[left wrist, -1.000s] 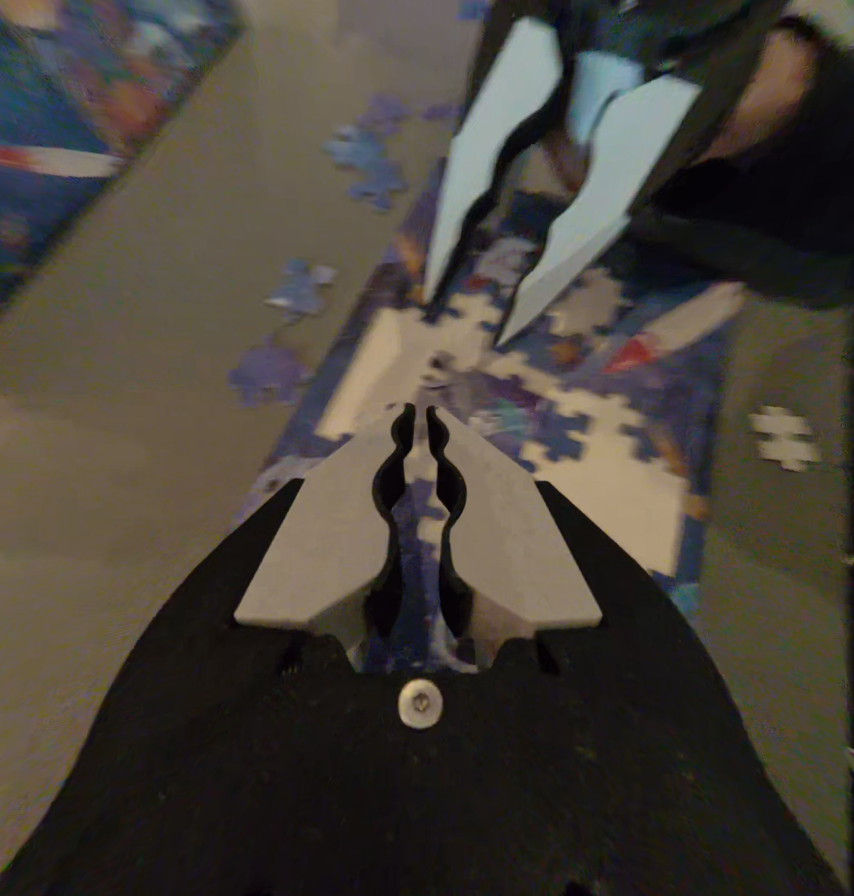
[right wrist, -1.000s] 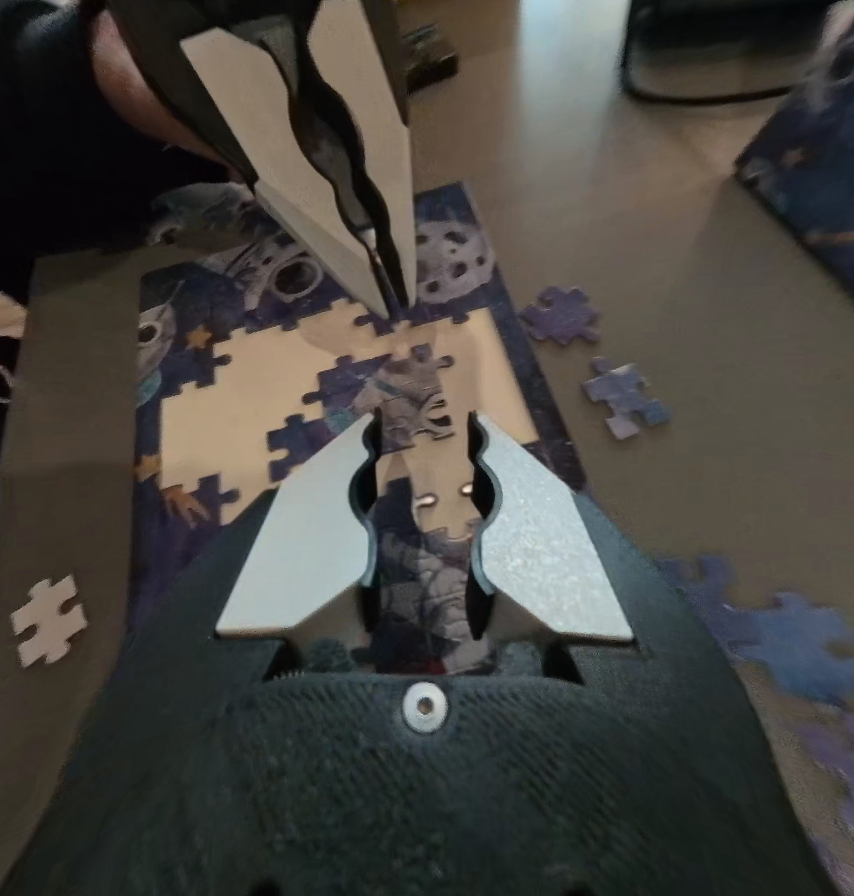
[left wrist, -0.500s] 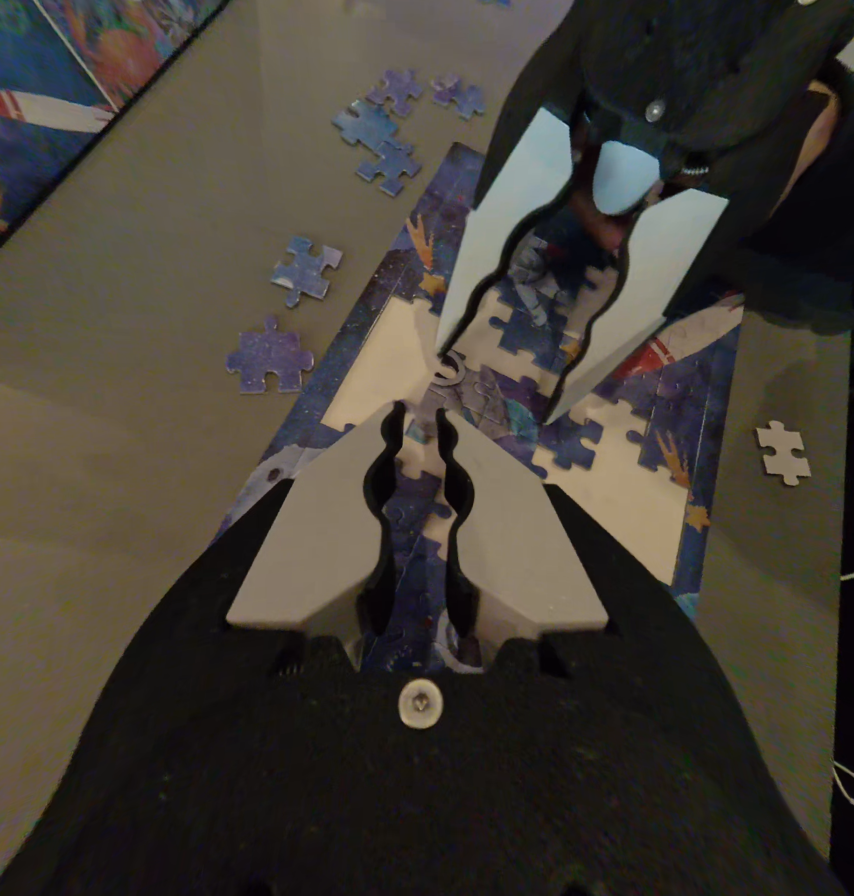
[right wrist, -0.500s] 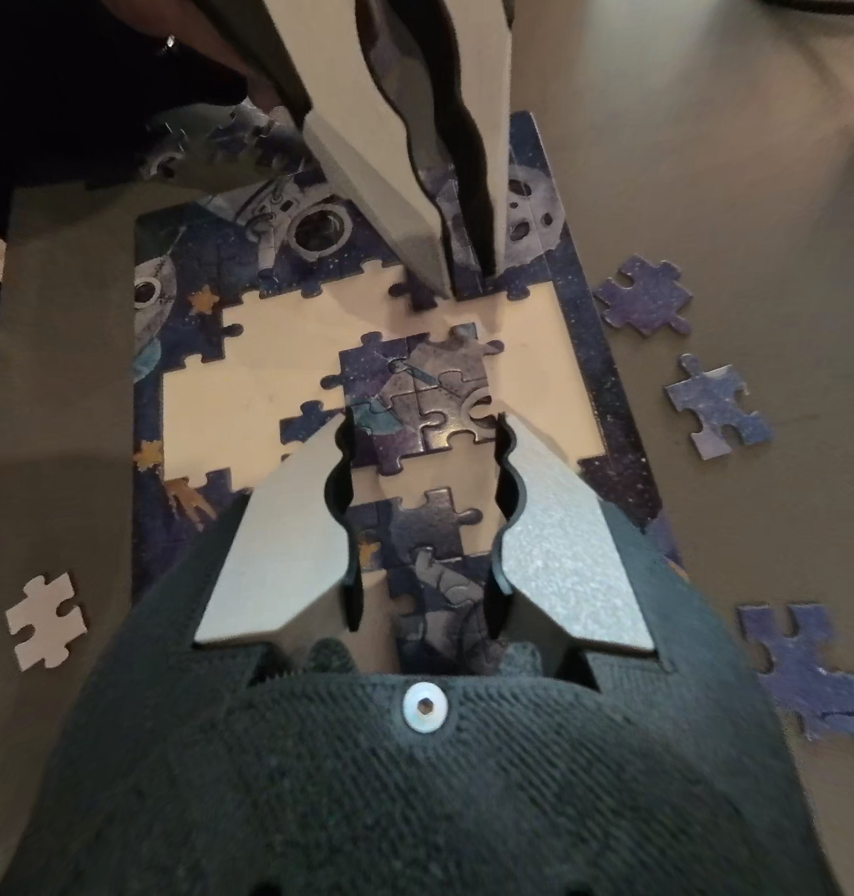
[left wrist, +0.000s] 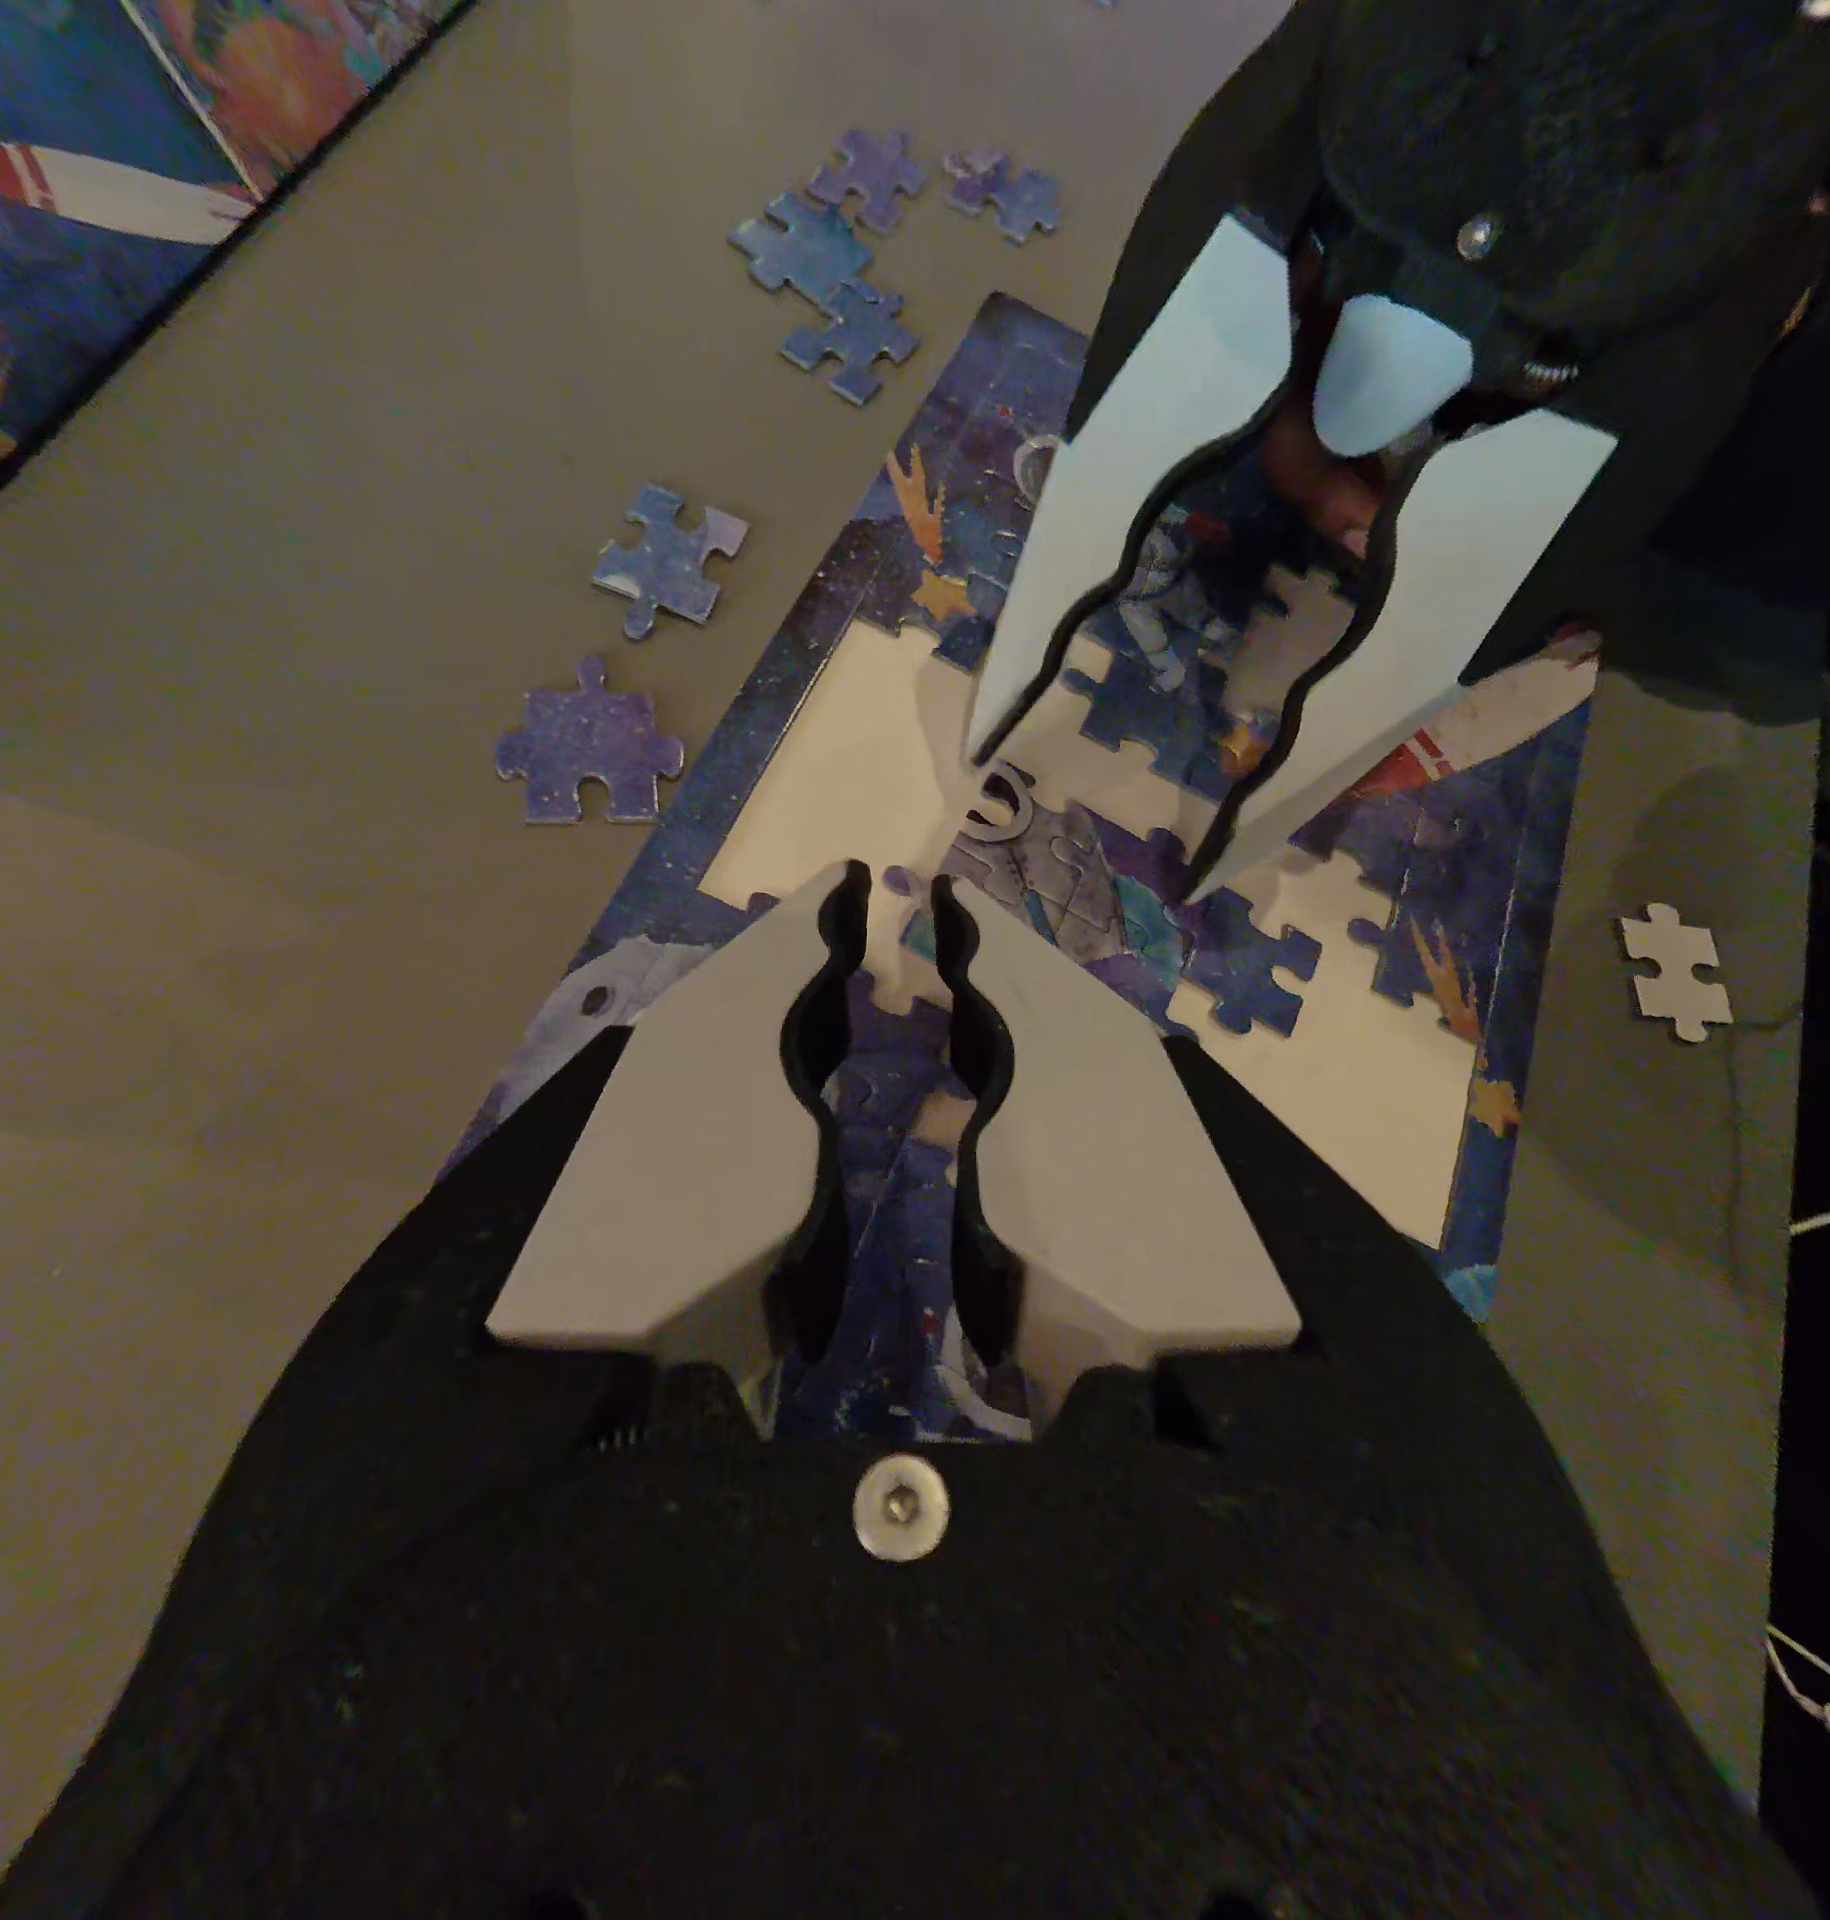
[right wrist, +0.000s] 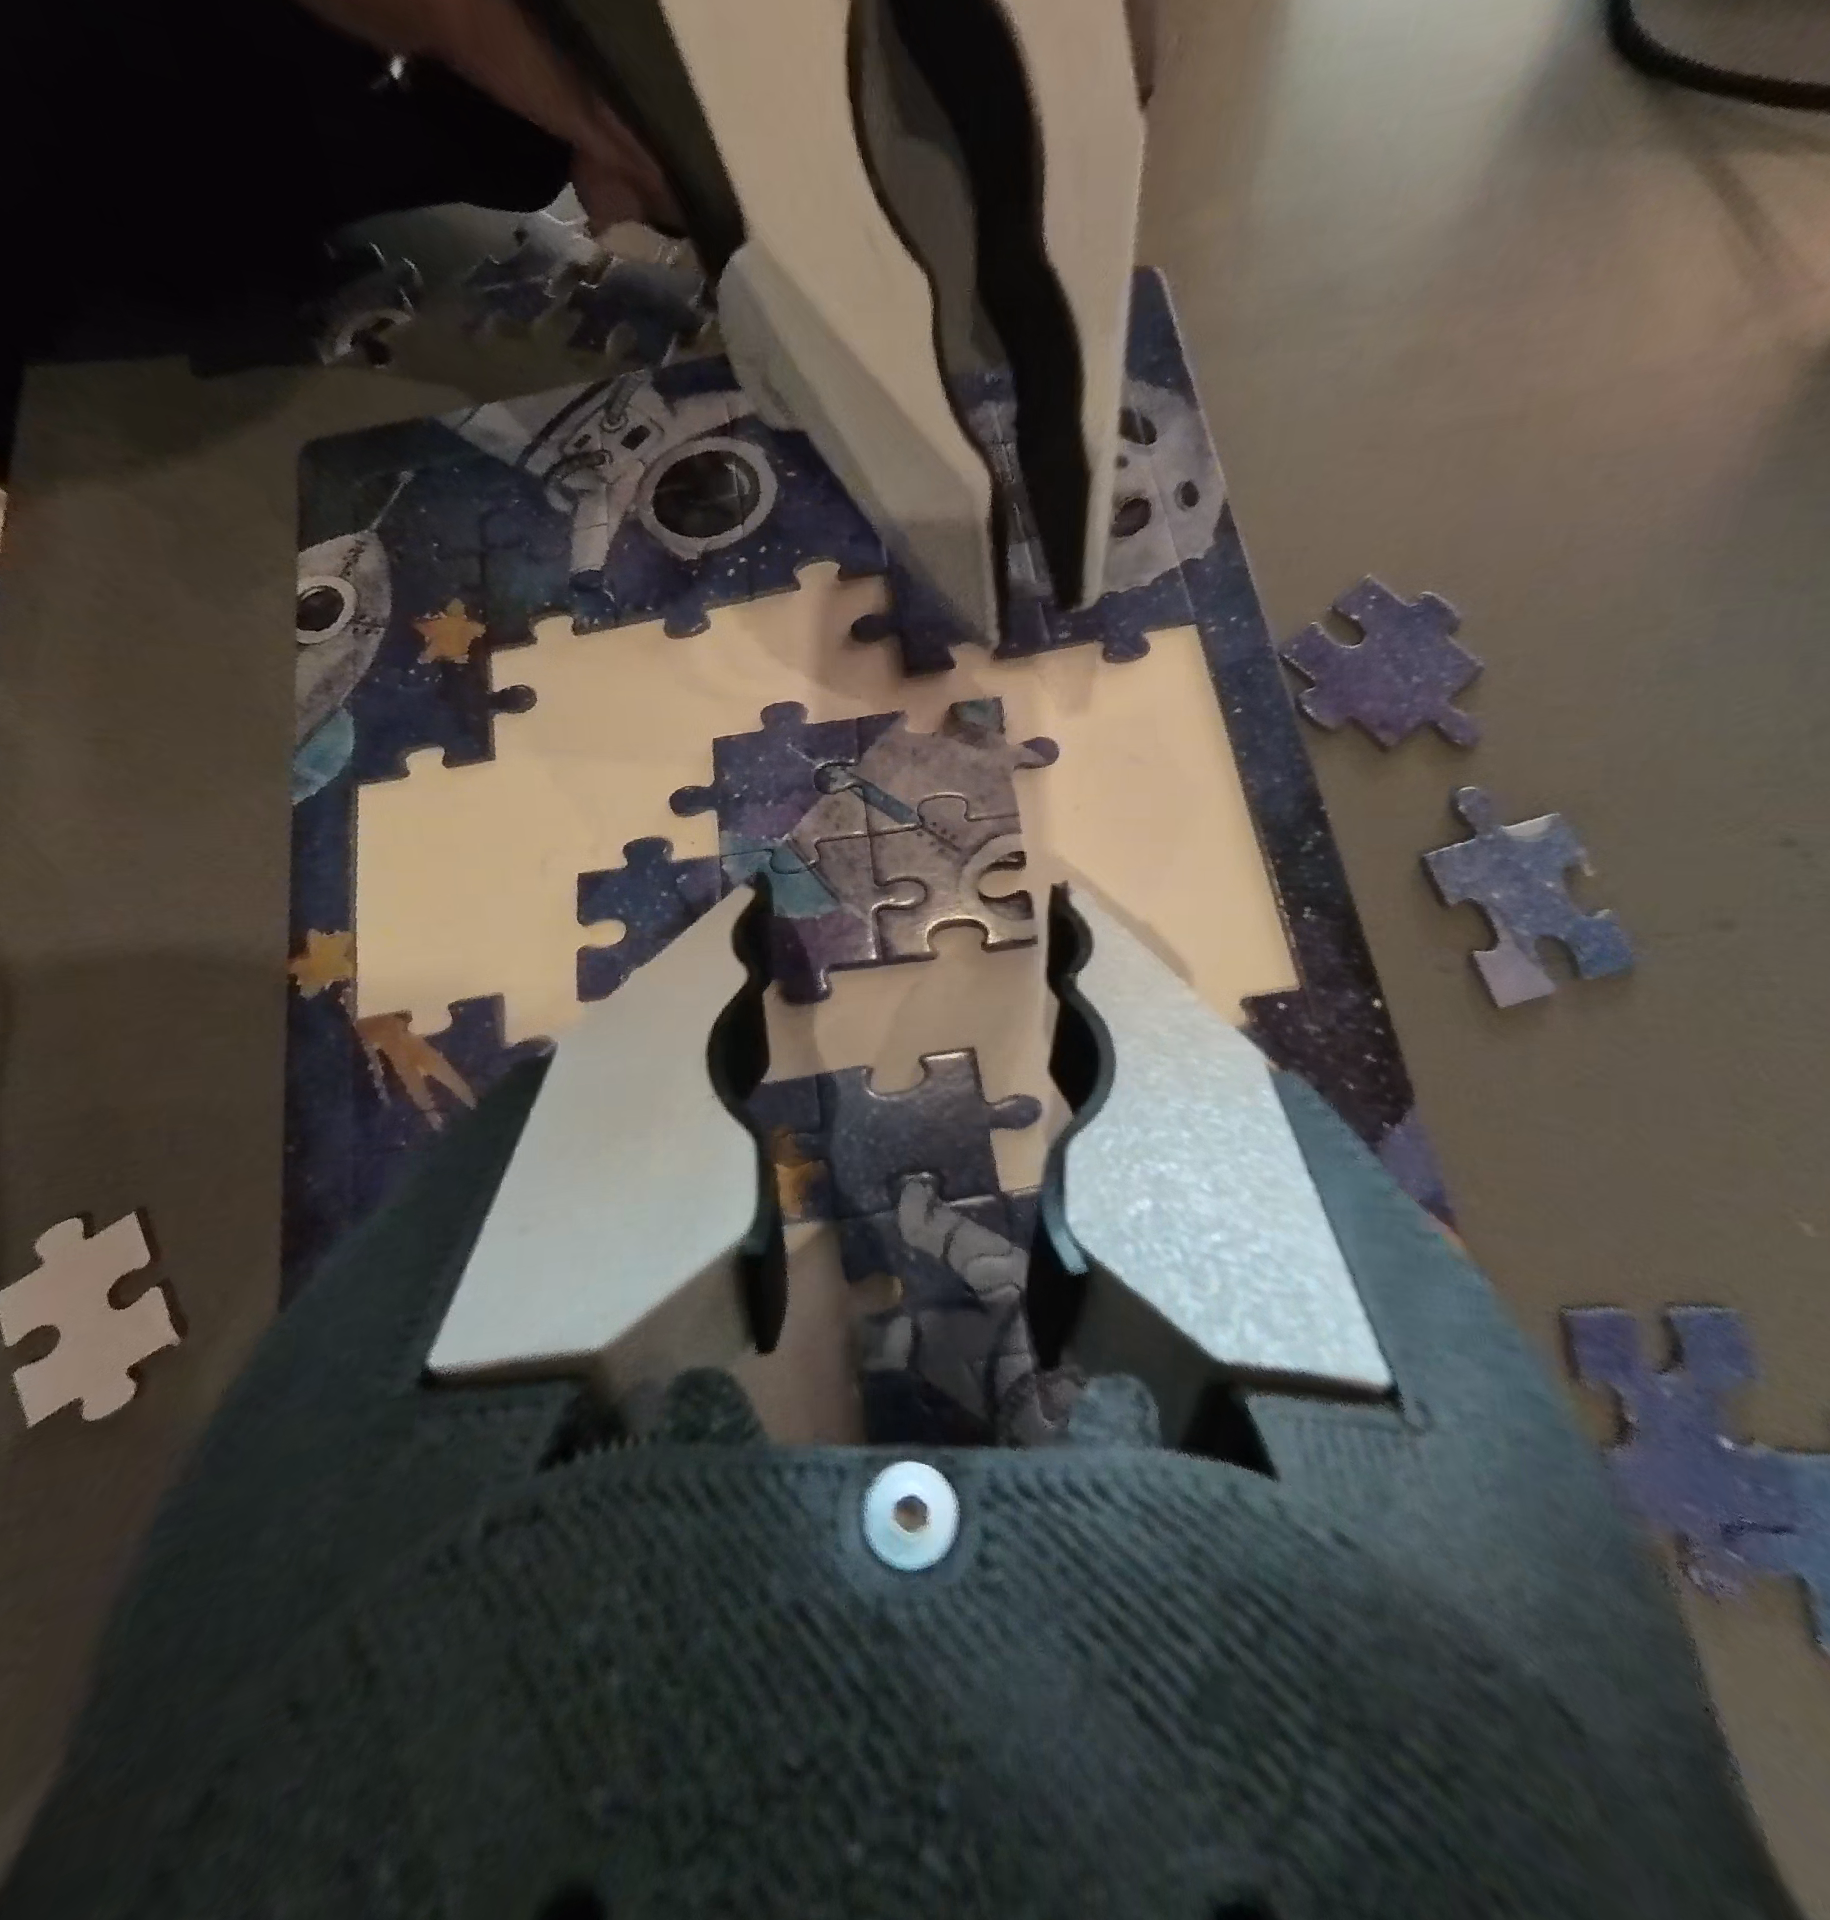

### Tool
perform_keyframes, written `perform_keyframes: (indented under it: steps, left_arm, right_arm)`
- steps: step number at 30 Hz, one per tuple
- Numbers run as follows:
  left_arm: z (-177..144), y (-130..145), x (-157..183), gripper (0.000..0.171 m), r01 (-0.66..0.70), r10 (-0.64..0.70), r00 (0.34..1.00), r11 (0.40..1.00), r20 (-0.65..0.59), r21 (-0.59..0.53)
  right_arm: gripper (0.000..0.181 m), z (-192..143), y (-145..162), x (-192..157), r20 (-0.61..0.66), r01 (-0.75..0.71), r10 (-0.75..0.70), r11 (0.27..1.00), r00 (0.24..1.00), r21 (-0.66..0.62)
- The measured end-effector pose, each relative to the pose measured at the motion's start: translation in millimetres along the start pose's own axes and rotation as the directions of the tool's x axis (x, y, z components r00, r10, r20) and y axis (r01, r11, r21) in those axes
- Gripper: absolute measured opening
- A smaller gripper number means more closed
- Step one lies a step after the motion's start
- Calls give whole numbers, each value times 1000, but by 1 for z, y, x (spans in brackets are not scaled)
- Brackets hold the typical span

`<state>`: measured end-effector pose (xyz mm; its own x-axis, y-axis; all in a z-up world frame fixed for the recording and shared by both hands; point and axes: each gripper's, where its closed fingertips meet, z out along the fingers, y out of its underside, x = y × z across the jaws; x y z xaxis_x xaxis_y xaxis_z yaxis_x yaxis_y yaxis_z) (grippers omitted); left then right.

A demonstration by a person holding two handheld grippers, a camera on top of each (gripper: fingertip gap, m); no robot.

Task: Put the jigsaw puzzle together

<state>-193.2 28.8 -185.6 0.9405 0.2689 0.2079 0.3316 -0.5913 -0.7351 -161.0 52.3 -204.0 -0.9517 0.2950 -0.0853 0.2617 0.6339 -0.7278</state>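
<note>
Most of the border of the jigsaw puzzle (right wrist: 391,644) is already joined, and it lies flat on the table (left wrist: 267,935) between my two tools. A small block of joined pieces (right wrist: 869,831) sits in the middle of the bare cream backing, and another short run (right wrist: 890,1143) reaches in from the near edge, so I judge the job a little past halfway, with wide cream gaps left to fill on both sides of the centre block.

My right gripper (right wrist: 906,894) hovers over that block with its jaws spread wide and nothing between them. My left gripper (left wrist: 895,883) points in from the opposite side, its jaws nearly together but with a narrow gap, and I see no piece in them.

Loose pieces wait beside the frame: two purple ones (right wrist: 1389,675) close to its edge, more blue ones (left wrist: 838,270) further along, and one white piece (right wrist: 85,1314) lying face down on the other side. Those must still be collected and seated.
</note>
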Motion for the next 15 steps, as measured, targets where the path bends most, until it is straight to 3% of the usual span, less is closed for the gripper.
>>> perform_keyframes:
  steps: [10,15]
  left_arm:
    - [-5,-5,5,6,-14,14,1000,1000,-10,25]
    - [-46,-20,4,11,35,-44,995,994,86,105]
  right_arm:
    - [46,-31,-16,35,-171,-16,38,992,985,128]
    - [42,-50,-31,44,-227,-5,59,973,972,232]
